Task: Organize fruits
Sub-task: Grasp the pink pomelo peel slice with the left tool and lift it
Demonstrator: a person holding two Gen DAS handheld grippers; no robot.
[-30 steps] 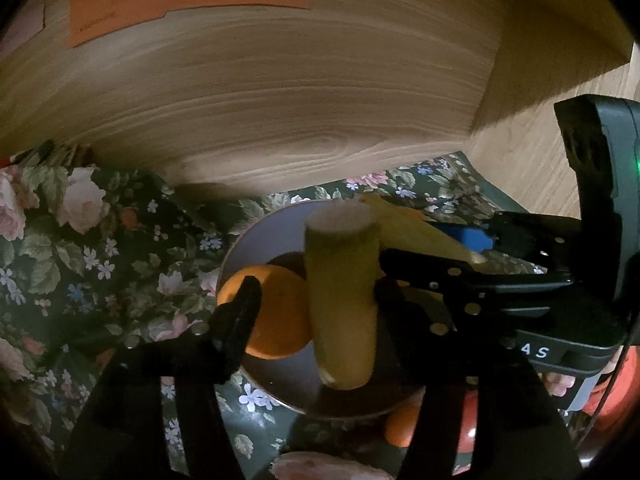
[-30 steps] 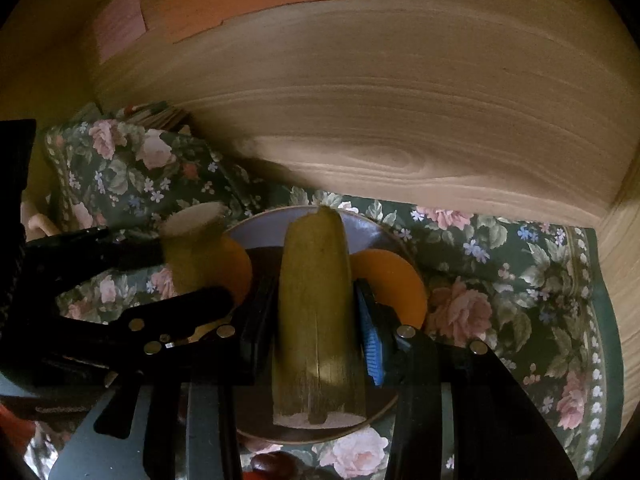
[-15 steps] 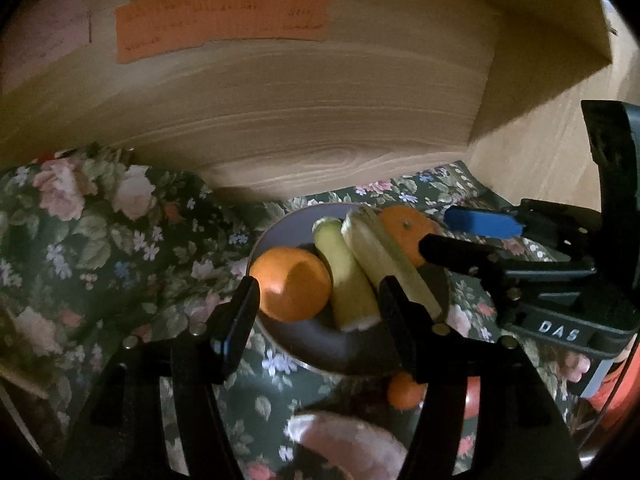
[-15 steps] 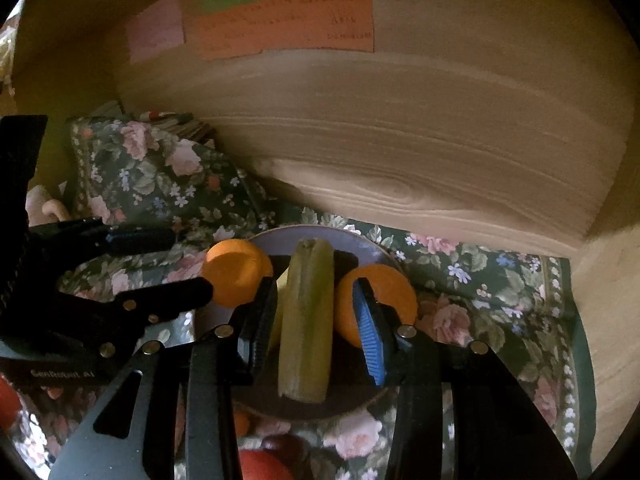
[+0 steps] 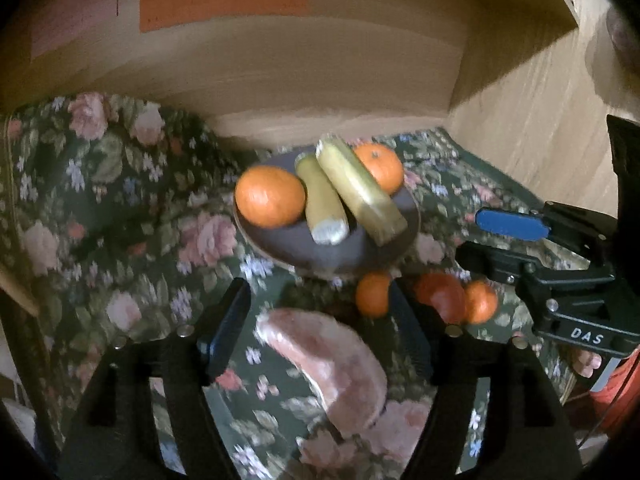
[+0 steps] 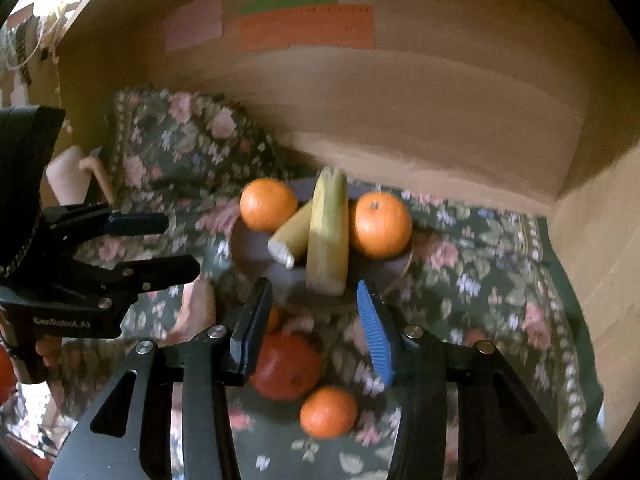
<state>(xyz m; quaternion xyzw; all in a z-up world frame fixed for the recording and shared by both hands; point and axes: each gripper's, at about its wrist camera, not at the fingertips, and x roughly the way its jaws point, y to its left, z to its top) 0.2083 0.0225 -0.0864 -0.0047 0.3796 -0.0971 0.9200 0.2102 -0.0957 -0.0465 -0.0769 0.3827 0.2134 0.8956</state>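
A dark plate (image 5: 304, 250) (image 6: 248, 256) on the floral cloth holds two oranges (image 5: 270, 196) (image 5: 380, 166) and two yellow-green corn pieces (image 5: 322, 200) (image 5: 360, 192). In the right wrist view the oranges (image 6: 269, 205) (image 6: 380, 224) flank the corn pieces (image 6: 328, 236) (image 6: 290, 232). My left gripper (image 5: 320, 320) is open and empty, back from the plate, above a pink fruit slice (image 5: 332, 364). My right gripper (image 6: 316, 320) is open and empty, above a red fruit (image 6: 286, 366) and a small orange (image 6: 328, 412).
Loose small oranges (image 5: 372, 294) (image 5: 480, 302) and a red fruit (image 5: 442, 296) lie in front of the plate. A wooden wall (image 6: 400, 112) with coloured paper notes (image 6: 308, 28) stands close behind. The cloth bunches up at the left (image 5: 100, 168).
Both grippers let go of the corn pieces, which now lie on the plate, and have pulled back and up. The loose fruits in front of the plate have come into view.
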